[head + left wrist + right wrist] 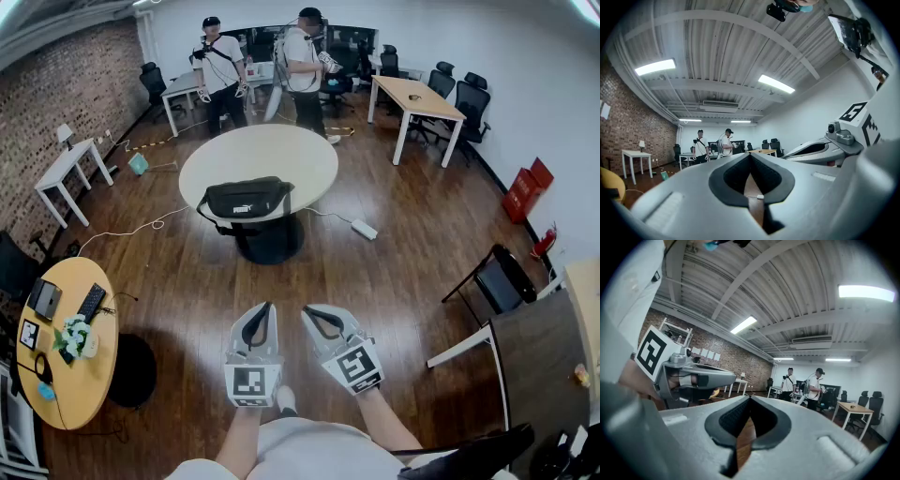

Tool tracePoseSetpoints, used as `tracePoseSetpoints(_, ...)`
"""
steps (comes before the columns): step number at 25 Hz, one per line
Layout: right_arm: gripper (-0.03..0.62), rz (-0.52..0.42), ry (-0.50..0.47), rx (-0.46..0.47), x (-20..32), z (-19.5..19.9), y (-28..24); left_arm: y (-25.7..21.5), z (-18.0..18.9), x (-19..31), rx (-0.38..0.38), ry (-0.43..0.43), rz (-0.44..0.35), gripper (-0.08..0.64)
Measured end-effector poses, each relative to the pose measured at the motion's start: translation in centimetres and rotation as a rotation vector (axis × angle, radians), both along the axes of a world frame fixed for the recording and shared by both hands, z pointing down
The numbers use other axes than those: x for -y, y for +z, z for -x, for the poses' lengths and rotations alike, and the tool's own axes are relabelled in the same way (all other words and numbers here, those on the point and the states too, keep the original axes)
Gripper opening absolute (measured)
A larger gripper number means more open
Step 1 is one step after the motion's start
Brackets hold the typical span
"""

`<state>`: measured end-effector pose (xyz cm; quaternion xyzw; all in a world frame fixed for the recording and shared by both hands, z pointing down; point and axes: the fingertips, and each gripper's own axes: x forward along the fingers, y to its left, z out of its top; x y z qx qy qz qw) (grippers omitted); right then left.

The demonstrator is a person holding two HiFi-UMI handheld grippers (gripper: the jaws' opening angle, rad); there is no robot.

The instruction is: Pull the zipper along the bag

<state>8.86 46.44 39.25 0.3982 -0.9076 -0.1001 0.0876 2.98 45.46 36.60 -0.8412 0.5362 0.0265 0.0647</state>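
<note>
A black bag [248, 199] with a white logo lies on the near edge of a round white table [281, 155], several steps ahead of me. Its zipper is too small to make out. My left gripper [265, 307] and right gripper [310, 312] are held side by side over the wooden floor, far short of the table. Both are shut with nothing between their jaws. In the left gripper view the left gripper [750, 155] points up toward the far wall, tips touching. The right gripper [750, 398] shows the same in the right gripper view.
Two people [261, 66] stand by desks beyond the round table. A power strip [364, 230] and cables lie on the floor right of it. A yellow round table [56, 375] with clutter is at my left; a black chair [497, 281] and a dark desk [539, 356] at my right.
</note>
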Motion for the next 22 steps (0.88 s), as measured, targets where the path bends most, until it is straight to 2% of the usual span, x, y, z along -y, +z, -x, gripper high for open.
tracePoseSetpoints(4,-0.011,0.021,0.112,0.042,6.8,1.8,-1.1,-1.2,4.3,5.7,-0.018,0.007,0.006,0.018)
tracePoseSetpoints(8,-0.011,0.005,0.121,0.041,10.8,3.9,-0.2,1.2,7.3,10.1,-0.054,-0.012,0.045,0.018)
tracePoseSetpoints(10,-0.011,0.042,0.123,0.025,12.5,4.8,1.2,2.4,8.3,12.2,-0.067,-0.015,0.088,0.018)
tracePoseSetpoints(13,-0.011,0.097,0.134,0.018,15.7,5.3,2.5,3.1,8.8,15.1,-0.051,-0.007,0.100,0.018)
tracePoseSetpoints(19,-0.011,0.088,0.146,0.043,25.2,4.2,2.8,4.4,8.5,23.6,-0.052,-0.015,0.116,0.018)
tracePoseSetpoints(22,-0.011,0.111,0.090,0.055,31.2,4.5,3.0,4.2,8.1,29.8,-0.020,-0.014,0.122,0.018)
